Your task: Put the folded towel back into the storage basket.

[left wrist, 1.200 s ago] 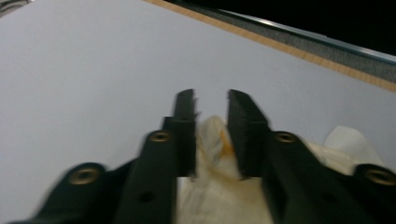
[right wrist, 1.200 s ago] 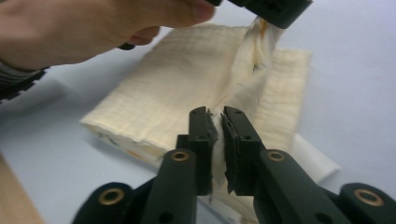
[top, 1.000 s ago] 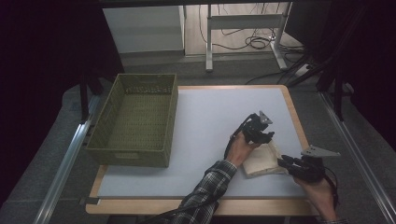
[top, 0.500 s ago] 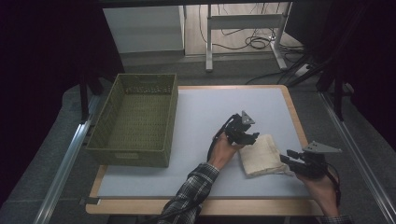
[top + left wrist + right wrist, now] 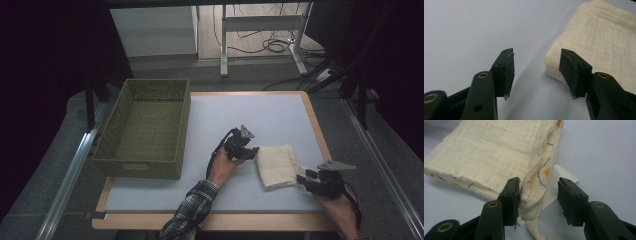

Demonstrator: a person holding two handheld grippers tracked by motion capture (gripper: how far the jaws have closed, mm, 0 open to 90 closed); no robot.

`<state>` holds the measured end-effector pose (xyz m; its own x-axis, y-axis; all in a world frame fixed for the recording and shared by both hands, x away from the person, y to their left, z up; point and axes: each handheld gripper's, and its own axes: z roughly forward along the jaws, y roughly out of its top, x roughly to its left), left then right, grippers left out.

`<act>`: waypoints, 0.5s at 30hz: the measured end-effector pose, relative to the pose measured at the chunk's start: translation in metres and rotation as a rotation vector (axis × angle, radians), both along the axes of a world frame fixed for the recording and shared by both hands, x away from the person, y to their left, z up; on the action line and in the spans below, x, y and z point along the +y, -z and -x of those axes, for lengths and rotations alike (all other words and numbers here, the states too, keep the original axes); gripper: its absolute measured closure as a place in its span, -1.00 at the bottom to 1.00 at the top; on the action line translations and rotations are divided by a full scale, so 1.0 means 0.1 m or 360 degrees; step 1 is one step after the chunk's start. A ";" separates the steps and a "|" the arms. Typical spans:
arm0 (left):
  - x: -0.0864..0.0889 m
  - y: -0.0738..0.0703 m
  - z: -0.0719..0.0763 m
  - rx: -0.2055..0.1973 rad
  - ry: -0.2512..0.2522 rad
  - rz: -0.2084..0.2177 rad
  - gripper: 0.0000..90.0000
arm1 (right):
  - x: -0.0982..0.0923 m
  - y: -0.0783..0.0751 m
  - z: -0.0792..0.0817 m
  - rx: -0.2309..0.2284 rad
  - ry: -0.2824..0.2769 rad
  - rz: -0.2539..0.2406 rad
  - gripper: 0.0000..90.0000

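Note:
A folded cream cloth [image 5: 278, 165] with small orange and blue prints lies flat on the white table mat. My left gripper [image 5: 252, 151] sits low at the cloth's left edge. Its jaws are open and have just been closing a little. In the left gripper view [image 5: 536, 72] only bare mat lies between them, and the cloth [image 5: 599, 37] is beside the right jaw. My right gripper [image 5: 302, 180] is at the cloth's near right corner, jaws open and just opening. In the right gripper view [image 5: 538, 197] the cloth's [image 5: 491, 152] folded edge lies loose between them, against the left pad.
An olive woven basket [image 5: 145, 160] stands on the left part of the table. A white label [image 5: 559, 180] pokes out from under the cloth's corner. The wooden table edge [image 5: 320, 135] runs close to the right of the cloth.
My left hand has moved left, off the top of the cloth to its left edge. The right gripper's jaws have widened at the cloth's near corner.

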<state>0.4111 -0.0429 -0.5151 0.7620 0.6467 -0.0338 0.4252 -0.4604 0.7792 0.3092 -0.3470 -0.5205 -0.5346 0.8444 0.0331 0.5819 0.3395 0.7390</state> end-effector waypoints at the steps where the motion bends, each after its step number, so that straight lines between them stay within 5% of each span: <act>1: 0.00 0.01 0.00 0.0006 0.0004 0.0032 0.02 | 0.00 0.00 0.00 0.0016 0.0008 -0.0015 0.18; 4: -0.03 0.02 0.00 0.0022 0.0008 0.0084 0.01 | 0.00 0.00 0.00 0.0035 0.0026 -0.0035 0.22; 11: -0.13 0.16 -0.06 0.0060 0.0016 -0.0042 0.01 | 0.01 0.00 0.00 0.0083 -0.0001 -0.0085 0.52; 15: -0.08 0.19 -0.10 0.0170 0.0032 0.0043 -0.01 | 0.00 0.00 -0.01 0.0129 -0.0025 -0.0137 0.70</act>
<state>0.4214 -0.0509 -0.5345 0.7658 0.6292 -0.1328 0.4977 -0.4492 0.7420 0.3104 -0.3474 -0.5206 -0.5404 0.8282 0.1489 0.6360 0.2862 0.7166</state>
